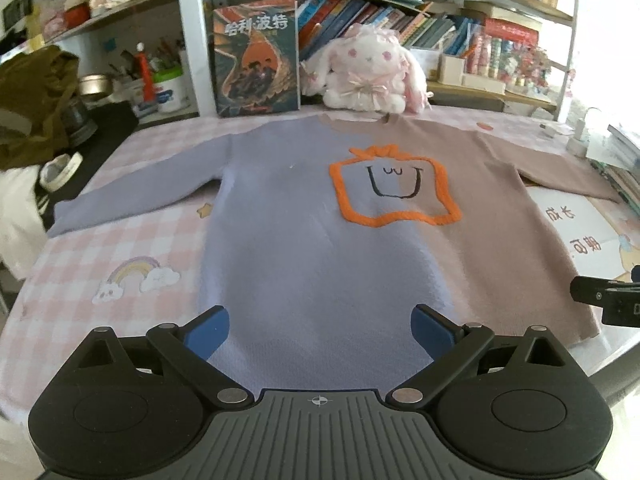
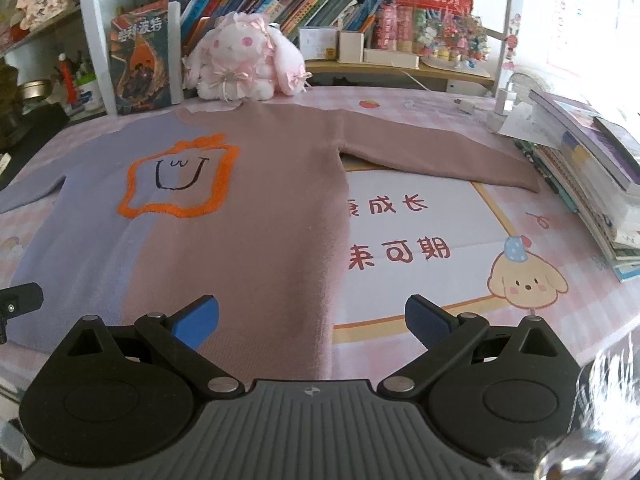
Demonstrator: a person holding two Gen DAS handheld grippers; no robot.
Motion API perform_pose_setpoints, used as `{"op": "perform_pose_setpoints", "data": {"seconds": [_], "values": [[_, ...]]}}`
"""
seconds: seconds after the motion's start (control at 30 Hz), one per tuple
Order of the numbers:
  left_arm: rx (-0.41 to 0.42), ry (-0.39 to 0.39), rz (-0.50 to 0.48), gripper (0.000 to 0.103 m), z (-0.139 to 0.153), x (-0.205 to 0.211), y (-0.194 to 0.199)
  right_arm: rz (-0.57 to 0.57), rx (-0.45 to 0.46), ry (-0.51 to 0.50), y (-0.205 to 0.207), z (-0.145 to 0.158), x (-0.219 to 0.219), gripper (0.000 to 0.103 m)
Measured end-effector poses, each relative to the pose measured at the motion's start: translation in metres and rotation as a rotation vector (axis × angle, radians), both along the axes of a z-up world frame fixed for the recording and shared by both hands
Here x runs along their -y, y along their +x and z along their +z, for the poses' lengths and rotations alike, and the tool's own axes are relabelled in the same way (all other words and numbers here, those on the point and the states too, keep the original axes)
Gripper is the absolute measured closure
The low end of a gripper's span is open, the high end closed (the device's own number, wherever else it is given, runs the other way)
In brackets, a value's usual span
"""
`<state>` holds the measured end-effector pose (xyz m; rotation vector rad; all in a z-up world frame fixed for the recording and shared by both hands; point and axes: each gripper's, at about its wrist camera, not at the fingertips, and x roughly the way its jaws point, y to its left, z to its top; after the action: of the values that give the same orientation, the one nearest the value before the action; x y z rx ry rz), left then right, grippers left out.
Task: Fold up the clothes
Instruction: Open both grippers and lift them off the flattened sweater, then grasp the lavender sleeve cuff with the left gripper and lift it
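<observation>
A: Now, the sweater (image 1: 320, 248): half lilac, half mauve, orange-framed face at 12 o'clock, spread flat on the checked tablecloth (image 1: 120, 248), sleeves out.

B: Left gripper (image 1: 320, 330) and right gripper (image 2: 311, 320): both gape wide, empty, at its hem. Pen cup (image 1: 170, 88) at 10 o'clock, contents unclear.

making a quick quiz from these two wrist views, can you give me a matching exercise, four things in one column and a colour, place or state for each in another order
Things:
1. sweater's left sleeve
2. sweater's right sleeve
3. plush bunny
4. left gripper

Descriptions:
A. sits on the table past the sweater's collar, in front of the books
B. brownish pink, spread out flat
C. open, low over the hem
D. lavender, spread out flat

Pairs: 1-D, 2-B, 3-A, 4-C
</observation>
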<state>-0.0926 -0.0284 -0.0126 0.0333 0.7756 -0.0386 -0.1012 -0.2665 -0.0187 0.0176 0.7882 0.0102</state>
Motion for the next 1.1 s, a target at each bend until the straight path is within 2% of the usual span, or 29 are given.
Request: {"op": "perform_pose_setpoints", "data": {"seconds": [0.23,0.37,0.57,0.7,0.83,0.9,0.97,1.03,1.1], "values": [[0.005,-0.050,-0.077,0.004,0.002,-0.057,0.019,-0.056,0.025,-0.039,-0.008,0.008,-0.056,0.003],[0.000,-0.043,-0.112,0.004,-0.001,-0.086,0.024,-0.076,0.022,-0.052,-0.010,0.007,-0.094,0.003],[-0.001,-0.067,-0.111,0.004,-0.005,-0.130,0.031,-0.109,0.019,-0.050,-0.011,0.004,-0.139,0.003],[0.002,-0.098,-0.050,0.004,-0.009,-0.163,0.040,-0.128,0.025,-0.057,-0.011,0.005,-0.158,0.003],[0.042,-0.177,0.045,0.005,-0.015,-0.203,0.051,-0.154,0.023,-0.063,-0.009,0.007,-0.167,0.003],[0.060,-0.173,0.112,0.005,-0.019,-0.220,0.060,-0.166,0.020,-0.068,-0.008,0.007,-0.170,0.003],[0.062,-0.150,0.197,0.011,-0.024,-0.238,0.071,-0.168,0.020,-0.075,-0.007,0.008,-0.172,0.003],[0.064,-0.127,0.284,0.026,-0.029,-0.257,0.082,-0.162,0.019,-0.088,-0.007,0.008,-0.176,0.003],[0.067,-0.167,0.337,0.034,-0.035,-0.273,0.087,-0.163,0.021,-0.101,-0.007,0.008,-0.177,0.003]]}}
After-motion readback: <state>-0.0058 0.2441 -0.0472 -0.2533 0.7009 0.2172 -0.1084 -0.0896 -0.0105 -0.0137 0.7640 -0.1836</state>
